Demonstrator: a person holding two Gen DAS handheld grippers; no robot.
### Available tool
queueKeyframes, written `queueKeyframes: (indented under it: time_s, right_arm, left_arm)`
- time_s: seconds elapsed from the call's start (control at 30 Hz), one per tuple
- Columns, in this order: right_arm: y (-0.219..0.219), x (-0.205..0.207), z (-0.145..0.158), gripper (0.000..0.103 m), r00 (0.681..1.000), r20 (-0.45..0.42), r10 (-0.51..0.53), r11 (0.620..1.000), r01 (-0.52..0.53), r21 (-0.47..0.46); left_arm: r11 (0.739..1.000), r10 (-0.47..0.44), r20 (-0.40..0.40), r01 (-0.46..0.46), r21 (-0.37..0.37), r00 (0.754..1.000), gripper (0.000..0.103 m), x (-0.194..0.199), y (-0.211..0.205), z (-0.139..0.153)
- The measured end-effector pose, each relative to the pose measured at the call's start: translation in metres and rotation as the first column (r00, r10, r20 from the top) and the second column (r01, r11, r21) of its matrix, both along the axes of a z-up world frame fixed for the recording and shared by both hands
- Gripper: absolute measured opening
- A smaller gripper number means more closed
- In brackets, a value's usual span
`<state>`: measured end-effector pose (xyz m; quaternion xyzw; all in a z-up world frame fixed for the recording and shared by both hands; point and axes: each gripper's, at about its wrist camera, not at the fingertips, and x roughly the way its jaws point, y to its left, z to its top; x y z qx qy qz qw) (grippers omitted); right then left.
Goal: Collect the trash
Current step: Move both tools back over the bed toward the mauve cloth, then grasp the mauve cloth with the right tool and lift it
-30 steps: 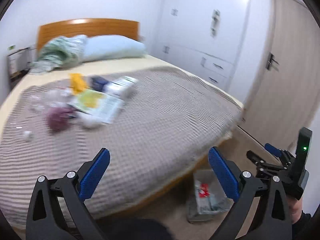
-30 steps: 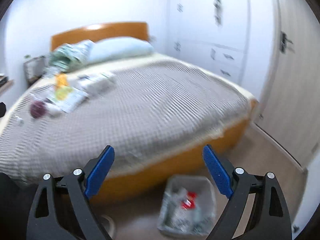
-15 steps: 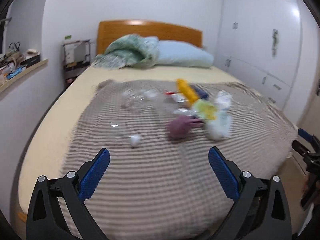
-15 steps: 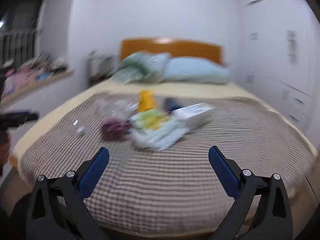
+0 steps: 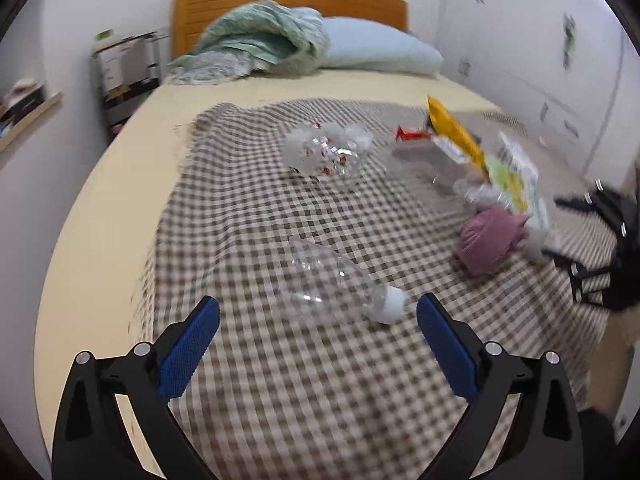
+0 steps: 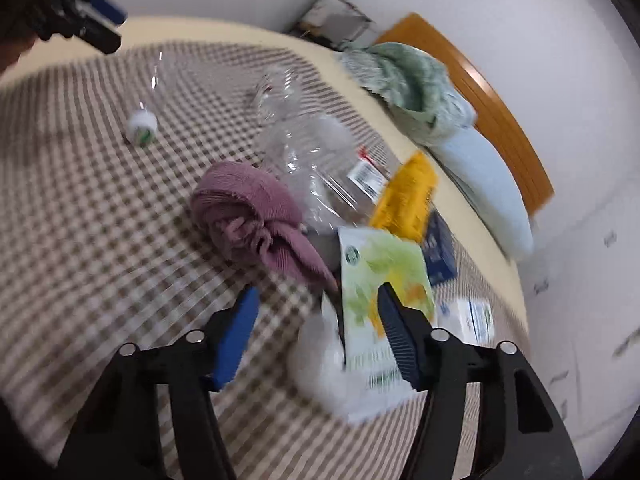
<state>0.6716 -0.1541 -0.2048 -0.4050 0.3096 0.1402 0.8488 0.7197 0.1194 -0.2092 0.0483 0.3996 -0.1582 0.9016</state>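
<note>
We hold our left gripper (image 5: 318, 320) above the checked blanket (image 5: 248, 208) on the bed (image 5: 120, 168), and its jaws stand wide apart with nothing between the pads. Just in front of it lies a clear plastic bottle (image 5: 320, 276) on its side, with a white cap (image 5: 386, 304) toward the right finger.

Farther up the blanket we see a crumpled clear wrapper (image 5: 328, 152) with red marks. To the right lies a heap of trash: a yellow packet (image 5: 456, 132), a green and yellow paper pack (image 6: 384, 276), a clear plastic sheet (image 6: 316, 160) and a purple cloth (image 6: 256, 216), all touching or overlapping.

Our right gripper (image 6: 316, 320) is rolled to one side and hangs over this heap. Its jaws are closing, half spread. The lower corner of the green and yellow paper pack and something white and blurred (image 6: 320, 360) sit between the fingers, but we cannot tell if the pads touch them.

At the head of the bed rest a green quilt (image 5: 260, 36) and a pale blue pillow (image 5: 380, 48).
</note>
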Motion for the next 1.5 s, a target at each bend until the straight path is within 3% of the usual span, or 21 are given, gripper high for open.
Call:
queueKeyframes:
  time_s: [0.07, 0.13, 0.2, 0.27, 0.33, 0.37, 0.43, 0.47, 0.63, 0.73, 0.77, 0.93, 1.13, 1.23, 1.33, 1.43, 1.5]
  right_arm:
    - [0.008, 0.014, -0.011, 0.059, 0.999, -0.005, 0.031, 0.998, -0.032, -0.047]
    - [0.015, 0.024, -0.021, 0.058, 0.997, -0.020, 0.075, 0.993, -0.077, -0.092]
    - [0.018, 0.032, -0.025, 0.044, 0.995, -0.041, 0.094, 0.990, -0.098, -0.099]
    - [0.019, 0.038, -0.026, 0.015, 0.993, -0.073, 0.098, 0.992, -0.103, -0.068]
    - [0.018, 0.041, -0.021, 0.012, 0.993, -0.075, 0.091, 0.995, -0.093, -0.024]
    - [0.018, 0.039, -0.017, 0.011, 0.993, -0.073, 0.091, 0.996, -0.091, -0.001]
    - [0.017, 0.030, -0.006, 0.008, 0.995, -0.064, 0.082, 0.996, -0.079, 0.050]
    - [0.017, 0.027, -0.001, 0.007, 0.995, -0.061, 0.079, 0.995, -0.075, 0.068]
    - [0.005, 0.006, 0.036, 0.006, 0.997, -0.047, 0.059, 0.981, -0.049, 0.185]
    - [-0.008, -0.010, 0.063, 0.006, 0.998, -0.043, 0.035, 0.963, -0.022, 0.267]
    - [-0.013, -0.015, 0.071, 0.006, 0.999, -0.043, 0.025, 0.957, -0.011, 0.290]
    - [-0.067, -0.055, 0.127, 0.006, 0.997, -0.044, -0.067, 0.889, 0.080, 0.450]
    - [-0.158, -0.124, 0.165, 0.006, 0.974, -0.014, -0.228, 0.833, 0.203, 0.516]
    - [-0.205, -0.158, 0.166, 0.006, 0.950, -0.016, -0.313, 0.809, 0.275, 0.519]
    - [-0.257, -0.205, 0.146, 0.006, 0.912, -0.052, -0.407, 0.776, 0.374, 0.508]
    - [-0.306, -0.247, 0.112, 0.006, 0.863, -0.112, -0.493, 0.731, 0.480, 0.485]
    - [-0.340, -0.276, 0.082, 0.006, 0.815, -0.170, -0.554, 0.682, 0.561, 0.469]
  left_arm:
    - [0.998, -0.019, 0.003, 0.019, 0.052, 1.000, 0.095, 0.013, -0.003, -0.009]
    - [0.998, -0.037, -0.019, 0.038, 0.045, 0.999, 0.095, 0.025, -0.005, -0.014]
    - [0.998, -0.058, -0.057, 0.058, 0.003, 0.997, 0.095, 0.036, -0.005, -0.020]
    - [0.998, -0.065, -0.098, 0.062, -0.033, 0.993, 0.082, 0.044, -0.004, -0.026]
    - [0.996, -0.061, -0.136, 0.051, -0.077, 0.989, 0.047, 0.047, -0.003, -0.031]
    - [0.993, -0.066, -0.156, 0.049, -0.110, 0.986, 0.046, 0.047, -0.001, -0.031]
    - [0.987, -0.066, -0.164, 0.041, -0.154, 0.984, 0.030, 0.041, -0.001, -0.026]
    - [0.985, -0.067, -0.174, 0.037, -0.168, 0.982, 0.026, 0.037, -0.001, -0.023]
    - [0.981, -0.075, -0.187, 0.039, -0.191, 0.980, 0.001, -0.001, -0.013, 0.004]
    - [0.987, -0.050, -0.151, 0.026, -0.157, 0.987, 0.000, -0.028, -0.027, 0.034]
    - [0.984, -0.060, -0.145, 0.034, -0.177, 0.988, 0.000, -0.035, -0.031, 0.045]
    - [0.983, -0.057, -0.065, 0.044, -0.180, 0.996, 0.000, -0.080, -0.060, 0.104]
    - [0.977, -0.124, 0.000, 0.122, -0.174, 0.992, 0.000, -0.134, -0.120, 0.157]
    - [0.965, -0.203, 0.007, 0.202, -0.170, 0.979, 0.000, -0.162, -0.168, 0.166]
    - [0.939, -0.303, 0.006, 0.300, -0.171, 0.953, 0.000, -0.189, -0.228, 0.167]
    - [0.895, -0.424, -0.023, 0.414, -0.165, 0.906, 0.000, -0.214, -0.297, 0.153]
    - [0.854, -0.507, -0.061, 0.492, -0.166, 0.860, 0.000, -0.231, -0.347, 0.134]
